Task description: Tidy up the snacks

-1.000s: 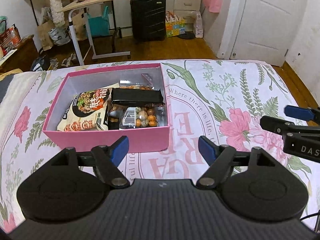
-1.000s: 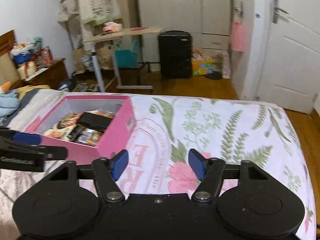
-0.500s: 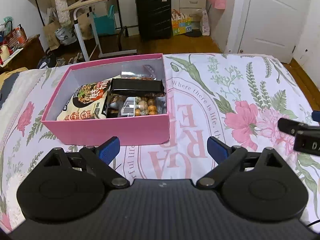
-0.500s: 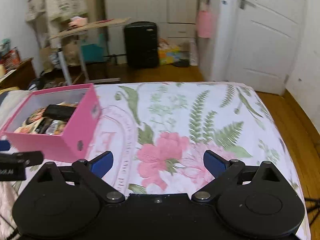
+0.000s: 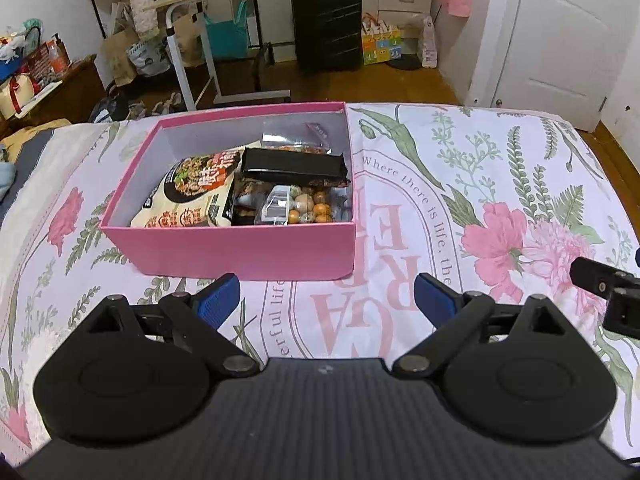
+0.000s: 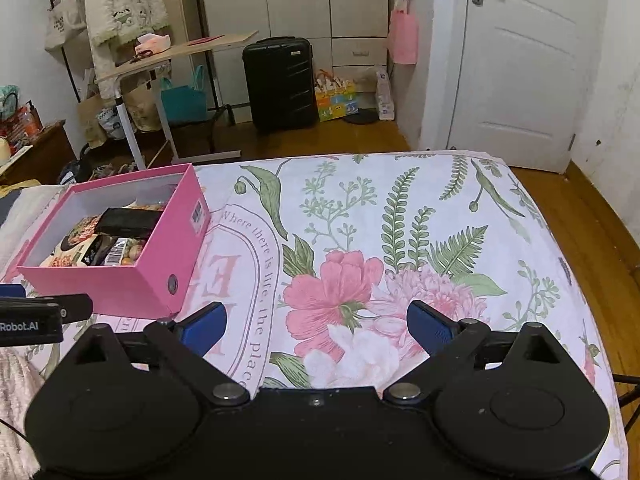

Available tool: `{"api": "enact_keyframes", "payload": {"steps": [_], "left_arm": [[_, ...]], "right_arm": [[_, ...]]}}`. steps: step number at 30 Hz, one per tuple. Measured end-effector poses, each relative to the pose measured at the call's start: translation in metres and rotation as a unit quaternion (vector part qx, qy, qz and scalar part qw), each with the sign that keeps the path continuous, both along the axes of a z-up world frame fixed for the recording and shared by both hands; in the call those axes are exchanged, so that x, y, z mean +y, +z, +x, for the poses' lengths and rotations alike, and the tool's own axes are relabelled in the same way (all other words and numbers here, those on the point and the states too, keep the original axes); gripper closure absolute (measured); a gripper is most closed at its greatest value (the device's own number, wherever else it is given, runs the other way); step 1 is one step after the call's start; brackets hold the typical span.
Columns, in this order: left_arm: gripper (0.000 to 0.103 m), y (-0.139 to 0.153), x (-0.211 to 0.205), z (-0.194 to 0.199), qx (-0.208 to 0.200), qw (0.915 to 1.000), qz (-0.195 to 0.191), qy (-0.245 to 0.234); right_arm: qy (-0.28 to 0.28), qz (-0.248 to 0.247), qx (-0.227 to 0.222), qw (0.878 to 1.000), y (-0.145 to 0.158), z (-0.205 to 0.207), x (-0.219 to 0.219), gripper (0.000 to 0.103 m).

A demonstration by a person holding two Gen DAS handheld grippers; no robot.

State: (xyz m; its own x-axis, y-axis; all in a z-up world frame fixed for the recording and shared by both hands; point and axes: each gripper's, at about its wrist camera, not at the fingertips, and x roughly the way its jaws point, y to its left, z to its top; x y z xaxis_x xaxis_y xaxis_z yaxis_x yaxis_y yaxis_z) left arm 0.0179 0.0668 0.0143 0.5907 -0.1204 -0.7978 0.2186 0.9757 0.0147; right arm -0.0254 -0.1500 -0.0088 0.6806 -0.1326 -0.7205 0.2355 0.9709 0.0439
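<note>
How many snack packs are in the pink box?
4 that I can see in the pink box: noodle pack on the left, black pack, clear pack of round snacks in front, clear bag behind. More may hide underneath.

A white bedspread printed with pink flowers, green ferns and pink lettering (image 6: 360, 240) stretches ahead of and beneath the fingers. Beyond its far edge, a black hard-shell suitcase (image 5: 326, 24) stands upright on the wooden floor, near a light wooden rolling table (image 6: 176, 50). A white panelled door (image 6: 528, 60) stands ahead to the right.
</note>
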Motion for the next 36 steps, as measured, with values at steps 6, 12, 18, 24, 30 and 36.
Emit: {"api": "enact_keyframes", "payload": {"steps": [6, 12, 18, 24, 30, 36], "left_arm": [[0.008, -0.005, -0.004, -0.003, 0.009, 0.9999, 0.004, -0.006], [0.008, -0.007, -0.005, -0.004, 0.009, 0.9999, 0.012, -0.004], [0.008, -0.007, -0.006, -0.004, 0.004, 0.9998, 0.018, -0.005], [0.008, -0.007, -0.006, -0.004, 0.005, 0.9998, 0.016, -0.005], [0.008, -0.007, -0.007, -0.004, -0.001, 0.9998, 0.017, -0.004], [0.008, -0.01, -0.009, -0.005, -0.007, 0.9997, 0.021, -0.009]], "right_arm": [[-0.008, -0.006, -0.001, 1.0, -0.001, 0.002, 0.001, 0.004], [-0.005, -0.004, -0.006, 1.0, -0.002, 0.0, -0.001, 0.004], [-0.008, -0.013, -0.009, 1.0, 0.001, -0.002, 0.0, 0.004], [-0.007, -0.019, -0.004, 1.0, 0.0, -0.002, 0.002, 0.004], [-0.015, -0.026, 0.013, 0.999, -0.004, -0.003, 0.002, 0.004], [-0.024, -0.038, 0.029, 0.999, -0.01, -0.002, 0.001, 0.004]]}}
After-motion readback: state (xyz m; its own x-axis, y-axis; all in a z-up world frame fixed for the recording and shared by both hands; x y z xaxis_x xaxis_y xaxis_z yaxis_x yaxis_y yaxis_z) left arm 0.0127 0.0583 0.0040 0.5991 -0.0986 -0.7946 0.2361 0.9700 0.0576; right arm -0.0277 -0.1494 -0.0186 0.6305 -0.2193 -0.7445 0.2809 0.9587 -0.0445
